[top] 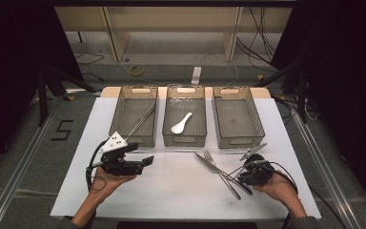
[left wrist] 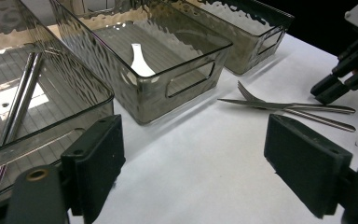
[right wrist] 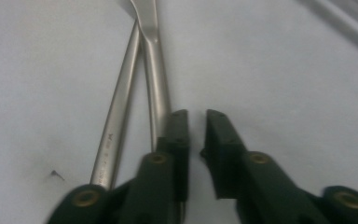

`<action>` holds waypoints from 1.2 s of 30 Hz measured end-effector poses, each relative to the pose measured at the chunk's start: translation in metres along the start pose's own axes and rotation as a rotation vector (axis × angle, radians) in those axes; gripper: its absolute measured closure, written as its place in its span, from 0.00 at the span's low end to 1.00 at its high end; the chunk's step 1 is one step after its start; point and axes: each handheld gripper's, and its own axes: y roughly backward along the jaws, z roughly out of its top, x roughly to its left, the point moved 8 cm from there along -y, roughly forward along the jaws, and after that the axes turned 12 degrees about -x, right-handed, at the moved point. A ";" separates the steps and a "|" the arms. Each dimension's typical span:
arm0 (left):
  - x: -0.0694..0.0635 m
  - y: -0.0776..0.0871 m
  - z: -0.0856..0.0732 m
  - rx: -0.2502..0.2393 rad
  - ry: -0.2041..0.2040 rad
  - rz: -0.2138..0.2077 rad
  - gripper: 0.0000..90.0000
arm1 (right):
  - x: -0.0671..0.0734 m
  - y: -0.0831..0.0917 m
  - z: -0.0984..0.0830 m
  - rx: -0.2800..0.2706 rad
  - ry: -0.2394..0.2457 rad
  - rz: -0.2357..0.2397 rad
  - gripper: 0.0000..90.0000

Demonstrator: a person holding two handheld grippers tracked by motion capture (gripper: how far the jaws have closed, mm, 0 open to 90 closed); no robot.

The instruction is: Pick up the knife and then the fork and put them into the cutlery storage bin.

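High view: sorting cutlery into three bins (top: 186, 138). Done: chopsticks (top: 142, 119) in left bin, white spoon (top: 181, 123) in middle bin. Left: fork (top: 218, 167) and knife (top: 221, 172), crossed on table near right gripper (right wrist: 196, 140); right bin bare. Right gripper slightly parted, grasping nothing, beside handles. Left gripper (left wrist: 193, 163) wide apart, idle.

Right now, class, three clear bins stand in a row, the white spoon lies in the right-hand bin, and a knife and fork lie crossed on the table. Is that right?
Not quite. The white spoon lies in the middle bin, not the right-hand bin; the high view shows it. The rest stands: three clear bins in a row, knife and fork crossed on the table.
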 end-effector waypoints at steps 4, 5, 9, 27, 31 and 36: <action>0.000 0.000 0.000 0.000 0.002 0.001 0.22 | 0.004 0.004 0.010 -0.021 0.006 0.015 0.62; 0.000 0.000 0.000 0.001 0.002 0.002 0.22 | 0.005 0.003 0.012 -0.011 0.017 0.014 0.58; 0.000 0.000 0.000 0.000 -0.001 0.002 0.21 | 0.008 -0.004 0.018 0.023 0.045 0.001 0.47; 0.001 0.001 0.001 -0.010 0.005 0.005 0.21 | 0.009 -0.019 0.019 0.092 0.086 -0.003 0.60; 0.001 0.000 0.001 -0.009 0.005 0.005 0.21 | 0.013 -0.020 0.020 0.093 0.096 0.005 0.66; 0.000 0.000 0.001 -0.007 0.000 0.007 0.21 | 0.015 -0.022 0.023 0.106 0.117 0.000 0.69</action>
